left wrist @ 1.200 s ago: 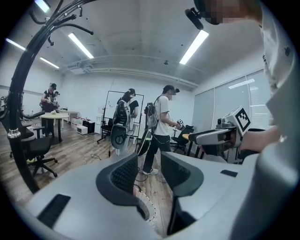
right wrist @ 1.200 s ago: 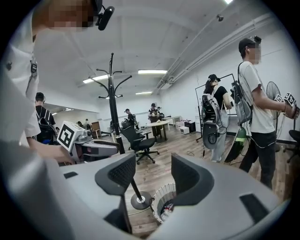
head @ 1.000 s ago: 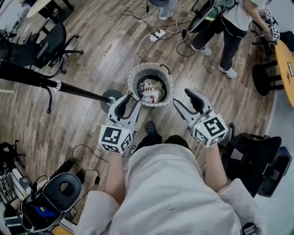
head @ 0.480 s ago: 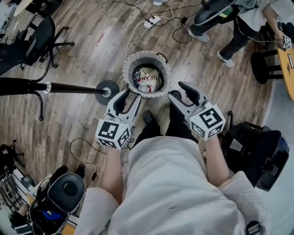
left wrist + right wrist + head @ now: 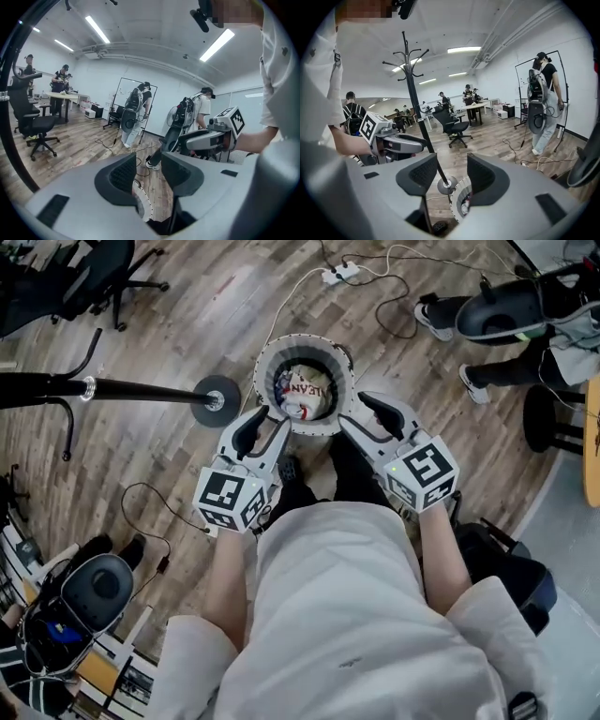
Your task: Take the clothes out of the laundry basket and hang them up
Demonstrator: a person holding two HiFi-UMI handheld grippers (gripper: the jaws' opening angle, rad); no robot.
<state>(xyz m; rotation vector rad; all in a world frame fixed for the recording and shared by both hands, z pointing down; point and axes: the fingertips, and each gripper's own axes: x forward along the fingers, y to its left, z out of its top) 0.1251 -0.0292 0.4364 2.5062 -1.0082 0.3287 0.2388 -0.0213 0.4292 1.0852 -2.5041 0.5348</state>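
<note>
Head camera looks steeply down, claw cameras forward (all share the basket (image 5: 259, 381)).

Red capital lettering on white garment (image 5: 309, 396) inside laundry basket (image 5: 261, 381); creased, partly folded under, letters not surely readable. No other legible text.

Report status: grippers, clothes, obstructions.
Left gripper open, empty. Right gripper open, jaws just closing slightly, nothing between. Clothes in laundry basket, untouched. Coat stand base beside basket, path clear.
</note>
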